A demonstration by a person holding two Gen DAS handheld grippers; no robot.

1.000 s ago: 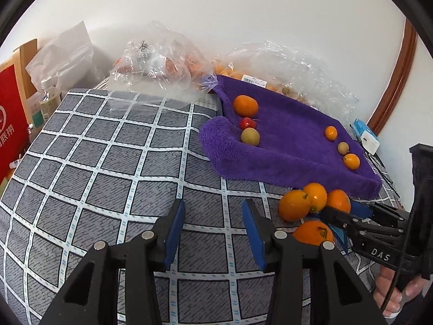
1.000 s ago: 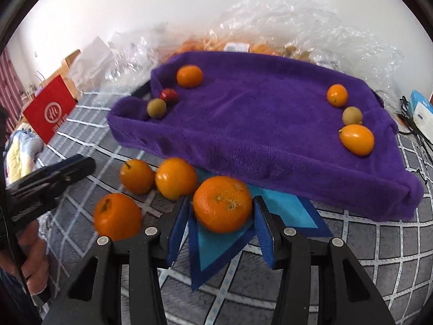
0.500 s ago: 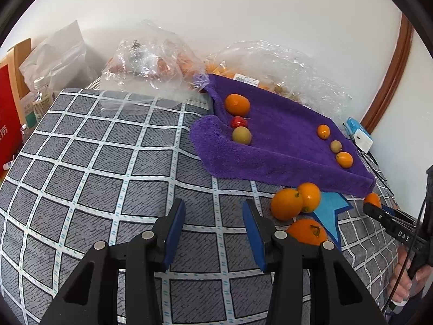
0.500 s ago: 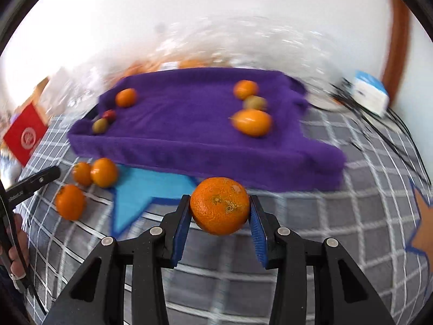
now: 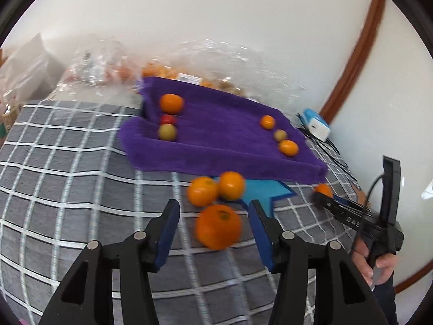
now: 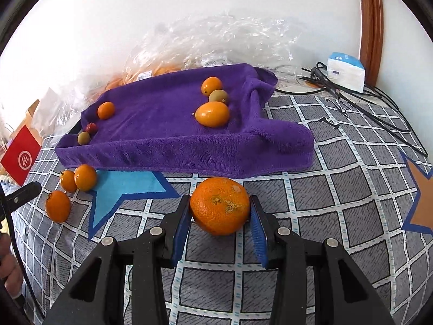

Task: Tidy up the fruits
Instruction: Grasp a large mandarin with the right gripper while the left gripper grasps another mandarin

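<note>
A purple towel tray (image 5: 230, 140) (image 6: 167, 124) lies on the checked cloth, with a few small fruits at each end. In front of it rest three oranges. The nearest orange (image 5: 218, 226) sits between the fingers of my left gripper (image 5: 213, 211), whose jaws are opening; a gap shows on both sides, so the pads do not touch it. The other two oranges (image 5: 203, 191) (image 5: 231, 185) lie just beyond. My right gripper (image 6: 219, 201) is shut on a large orange (image 6: 219, 205), held just off the cloth in front of the tray's right half.
Clear plastic bags of fruit (image 6: 216, 40) pile against the wall behind the tray. A white and blue box (image 6: 345, 71) and black cables (image 6: 365, 100) lie at the back right. A red carton (image 6: 21, 157) stands at the left. The cloth bears a blue star (image 6: 124, 189).
My left gripper swung right to the three oranges and its jaws widened around the nearest one. My right gripper carried its orange rightward, away from the group, then held still.
</note>
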